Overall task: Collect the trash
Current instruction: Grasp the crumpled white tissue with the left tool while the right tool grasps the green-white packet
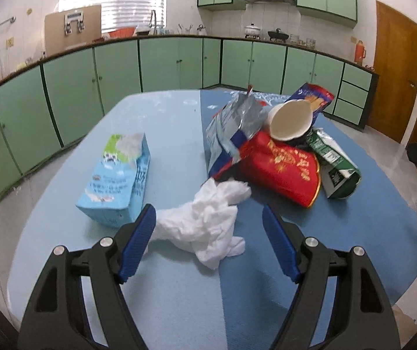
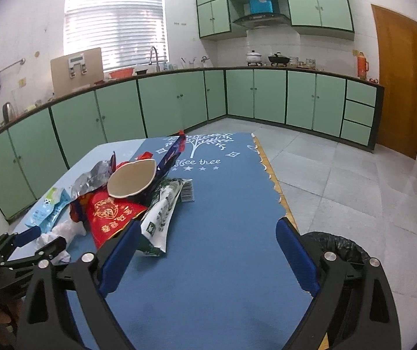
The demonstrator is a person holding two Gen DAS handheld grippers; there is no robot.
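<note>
White tissue (image 1: 208, 218) between left gripper's (image 1: 208, 218) spread jaws

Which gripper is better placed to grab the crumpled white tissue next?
Left. The left gripper is open with the white tissue between its fingers. The right gripper is open over bare blue mat, beside the wrapper pile.

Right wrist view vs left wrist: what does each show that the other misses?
Right wrist only: the black-lined trash bin on the floor beside the table, and the left claw from the side, around the crumpled tissue.
Left wrist only: the whole tissue between its open fingers.
Both: the red packet, paper cup, blue tissue pack.
</note>
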